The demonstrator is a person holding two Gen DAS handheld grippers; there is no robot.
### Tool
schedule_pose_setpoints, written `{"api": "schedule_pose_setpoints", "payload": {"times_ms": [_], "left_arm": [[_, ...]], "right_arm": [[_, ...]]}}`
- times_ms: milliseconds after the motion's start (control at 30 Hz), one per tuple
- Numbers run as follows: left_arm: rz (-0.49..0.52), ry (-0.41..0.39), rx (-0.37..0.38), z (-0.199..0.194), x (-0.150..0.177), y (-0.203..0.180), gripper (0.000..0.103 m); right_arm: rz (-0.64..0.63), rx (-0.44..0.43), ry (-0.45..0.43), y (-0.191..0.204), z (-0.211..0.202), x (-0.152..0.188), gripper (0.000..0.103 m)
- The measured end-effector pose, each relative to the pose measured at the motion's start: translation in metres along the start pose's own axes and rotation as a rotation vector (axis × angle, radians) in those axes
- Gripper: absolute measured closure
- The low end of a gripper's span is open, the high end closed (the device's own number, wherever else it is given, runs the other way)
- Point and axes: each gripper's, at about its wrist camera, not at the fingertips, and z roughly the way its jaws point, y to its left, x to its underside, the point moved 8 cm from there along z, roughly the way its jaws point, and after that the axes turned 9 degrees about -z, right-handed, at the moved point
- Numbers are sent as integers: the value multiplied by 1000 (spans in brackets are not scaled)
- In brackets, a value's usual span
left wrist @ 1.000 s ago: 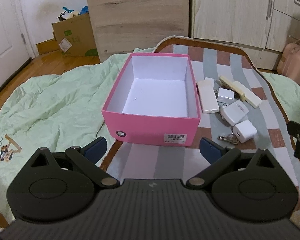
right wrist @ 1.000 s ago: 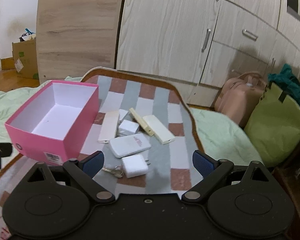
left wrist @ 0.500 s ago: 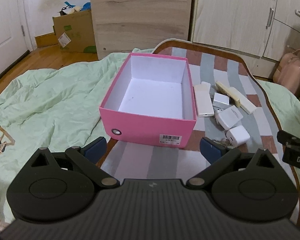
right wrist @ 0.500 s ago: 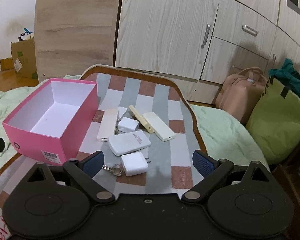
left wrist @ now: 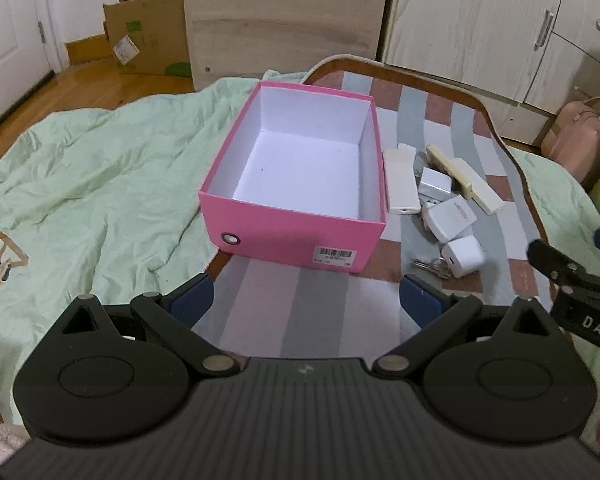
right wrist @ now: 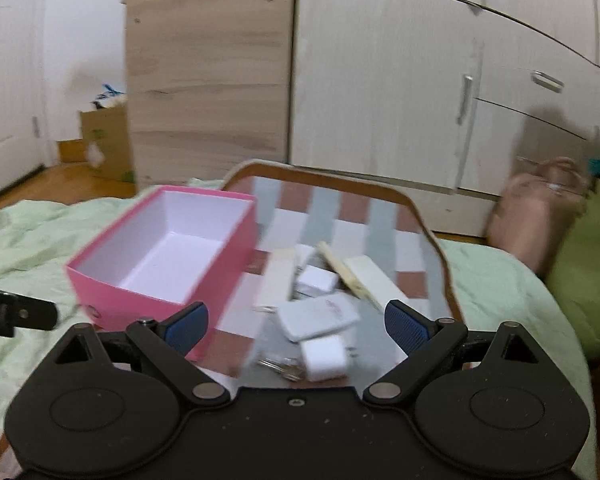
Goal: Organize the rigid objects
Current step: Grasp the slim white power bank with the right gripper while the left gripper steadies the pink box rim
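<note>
since a second ago both cameras have pulled back and up, so the pink box [left wrist: 296, 216] sits smaller. left gripper [left wrist: 306, 294] hangs spread and empty before the box on the striped mat [left wrist: 284, 304]. right of the box lie chargers [left wrist: 462, 256], keys [left wrist: 430, 266] and cream bars [left wrist: 400, 182]. right gripper [right wrist: 296, 322] hovers spread and empty over them.

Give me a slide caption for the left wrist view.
Open left gripper faces an empty pink cardboard box; white chargers lie beside it.
</note>
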Motion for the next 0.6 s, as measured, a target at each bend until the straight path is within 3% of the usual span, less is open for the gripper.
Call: {"api": "schedule_pose_setpoints", "payload": {"times_ms": [300, 467, 600], "left_arm": [[139, 29, -37, 5, -24, 0, 2], [195, 64, -36, 16, -43, -5, 0], [214, 87, 2, 33, -66, -10, 0]], "right_arm": [[30, -91, -38, 0, 16, -26, 6], [-53, -126, -51, 1, 40, -42, 6], [-1, -131, -2, -8, 65, -46, 6]]}}
